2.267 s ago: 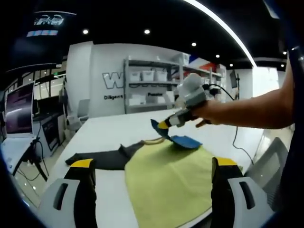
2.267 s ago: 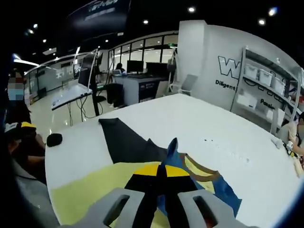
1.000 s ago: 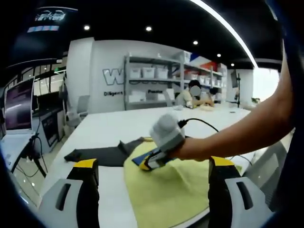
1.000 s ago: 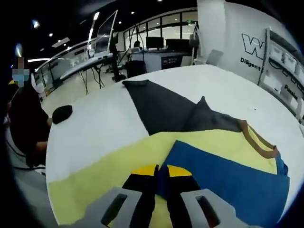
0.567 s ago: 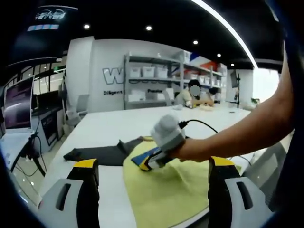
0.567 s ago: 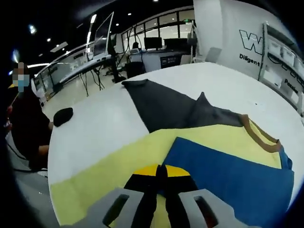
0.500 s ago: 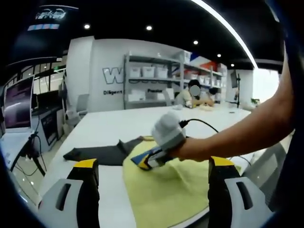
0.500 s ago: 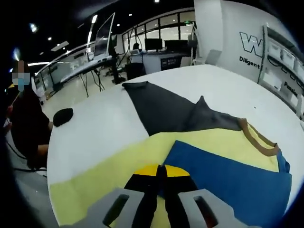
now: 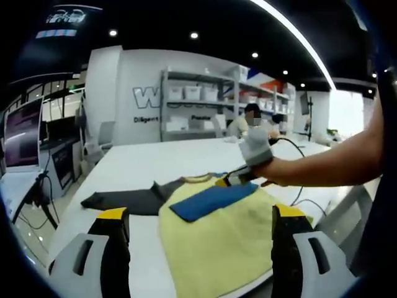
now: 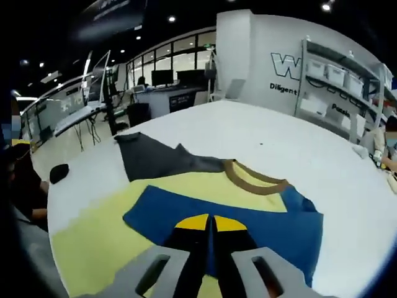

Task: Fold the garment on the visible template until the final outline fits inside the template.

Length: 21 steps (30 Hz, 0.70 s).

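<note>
Your right gripper (image 10: 211, 231) has its yellow-tipped jaws pressed together; whether fabric sits between them can't be told. It hangs over the blue sleeve (image 10: 217, 214), which lies folded flat across the yellow body of the garment (image 10: 99, 242). In the left gripper view that same gripper (image 9: 231, 180) sits at the far end of the blue sleeve (image 9: 211, 200), held in your hand (image 9: 273, 171). Your left gripper (image 9: 198, 248) has jaws spread wide, both near the yellow cloth's (image 9: 217, 242) near edge, touching nothing visible. The garment is a soft matte knit: yellow torso, brown ribbed collar (image 10: 254, 180), dark grey sleeve (image 10: 155, 160) stretched flat out to the side on the smooth white table (image 10: 267, 136). Small black object (image 10: 59, 172) near the table edge, well apart from the garment. Metal shelving with white bins (image 9: 198, 108) stands against the back wall.
</note>
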Available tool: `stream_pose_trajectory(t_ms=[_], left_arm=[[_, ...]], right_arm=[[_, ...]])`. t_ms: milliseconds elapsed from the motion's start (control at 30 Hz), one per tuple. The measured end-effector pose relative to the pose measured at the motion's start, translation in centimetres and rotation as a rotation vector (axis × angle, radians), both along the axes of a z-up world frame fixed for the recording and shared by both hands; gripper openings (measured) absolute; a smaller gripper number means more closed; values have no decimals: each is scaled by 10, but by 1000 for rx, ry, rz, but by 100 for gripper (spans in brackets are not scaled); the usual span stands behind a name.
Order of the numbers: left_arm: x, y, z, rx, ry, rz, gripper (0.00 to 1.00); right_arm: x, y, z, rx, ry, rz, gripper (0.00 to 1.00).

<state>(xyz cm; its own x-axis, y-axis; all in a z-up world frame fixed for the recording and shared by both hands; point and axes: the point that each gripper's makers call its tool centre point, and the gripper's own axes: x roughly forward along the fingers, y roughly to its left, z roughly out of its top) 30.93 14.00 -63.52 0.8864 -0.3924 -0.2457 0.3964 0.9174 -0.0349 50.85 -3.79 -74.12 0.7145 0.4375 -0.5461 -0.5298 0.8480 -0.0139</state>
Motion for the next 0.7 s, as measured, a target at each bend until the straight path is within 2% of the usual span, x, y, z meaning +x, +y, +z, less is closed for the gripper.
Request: stream_pose_trajectory(t_ms=[200,233,300,400,567,700], left_arm=[[0,-2,-2,4,11,-10,90],[0,-2,-3,5,14,-12,90],[0,-3,-4,7,18,-16,90],[0,-4,-4,0,24,-17,90],[0,-3,-4,-23,36,-14,90],[0,-3,-5,-30,43,-13,89]], right_arm=[[-2,-66,2,-10,-11,-122,0],[-2,-70,2,-10,-10,-130,0],[-4,-94,-5,-14,2,-179,0],[-7,-115,-13,-7,25,-226,0],[-14,-133,-30,19,79,-276,2],[-18,-135,-40,48,113,-295,3]])
